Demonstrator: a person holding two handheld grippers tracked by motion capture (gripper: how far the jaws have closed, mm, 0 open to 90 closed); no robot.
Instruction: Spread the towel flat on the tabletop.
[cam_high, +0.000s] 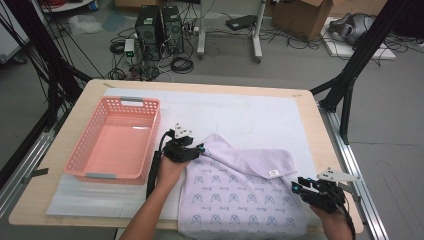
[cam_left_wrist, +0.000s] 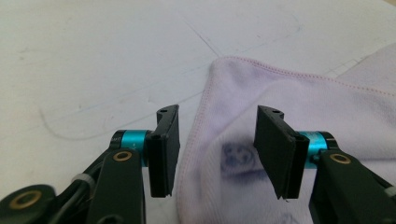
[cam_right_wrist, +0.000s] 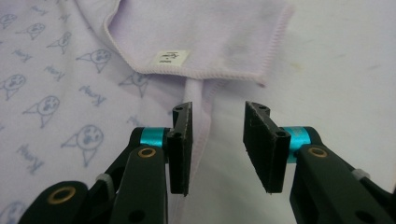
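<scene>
A lilac towel (cam_high: 240, 192) printed with small blue figures lies on the white mat, its top part folded back to the plain side. My left gripper (cam_high: 197, 149) stands at the towel's upper left corner. In the left gripper view the gripper (cam_left_wrist: 218, 114) is open, and the towel's corner (cam_left_wrist: 289, 88) lies under and between the jaws. My right gripper (cam_high: 298, 184) is at the towel's right edge. In the right gripper view the gripper (cam_right_wrist: 219, 109) is open over that edge, just short of the folded flap (cam_right_wrist: 196, 28) with its white label (cam_right_wrist: 172, 56).
An empty pink basket (cam_high: 150, 140) stands on the left of the white mat (cam_high: 250, 110), close to my left hand. The wooden table's right edge (cam_high: 327, 145) runs near my right gripper. Cables, computers and boxes sit on the floor beyond.
</scene>
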